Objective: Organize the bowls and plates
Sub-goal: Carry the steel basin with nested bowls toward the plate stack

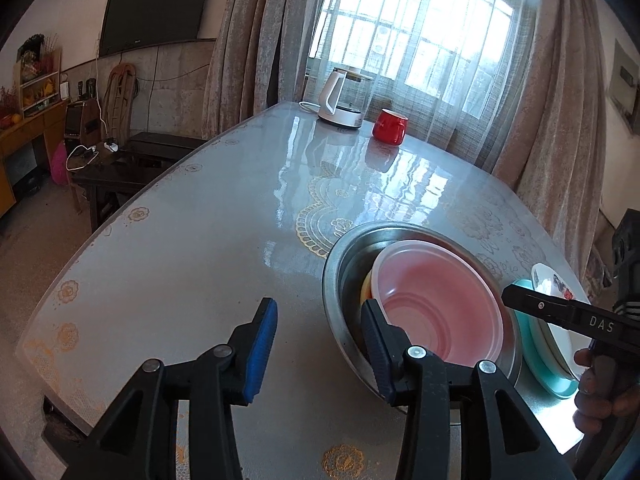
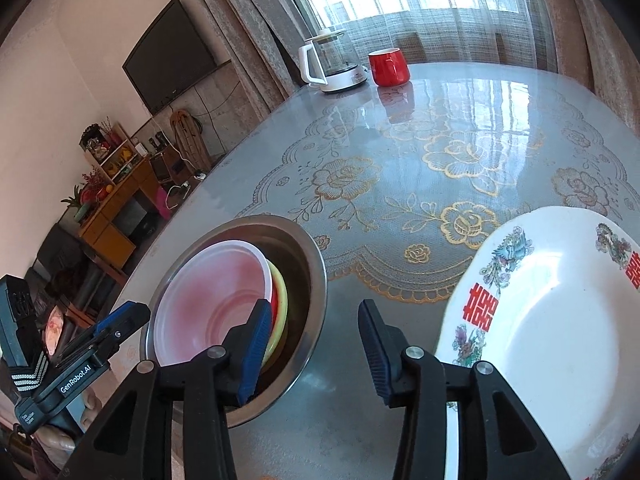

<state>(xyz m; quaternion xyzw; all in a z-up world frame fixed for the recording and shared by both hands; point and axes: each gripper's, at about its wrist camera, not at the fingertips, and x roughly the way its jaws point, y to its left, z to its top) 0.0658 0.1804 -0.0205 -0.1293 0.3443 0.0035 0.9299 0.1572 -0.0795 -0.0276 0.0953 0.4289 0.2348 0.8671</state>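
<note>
Left claw (image 1: 320, 344): spread, pinching nothing. Right claw (image 2: 312, 346): spread, pinching nothing. Between both claws on the surface (image 2: 400, 128): steel basin (image 2: 308, 256), mouth up, nesting translucent pink bowl (image 2: 212, 304) tilted over yellow rim. Right of right claw: white floral plate (image 2: 560, 320), face up, on teal plate (image 1: 548, 376).

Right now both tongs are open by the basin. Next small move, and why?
Probably ease the right tongs rightward onto the near rim of the white plate and close. They hang open, holding nothing, between it and the metal basin; the bowls are already nested there.
</note>
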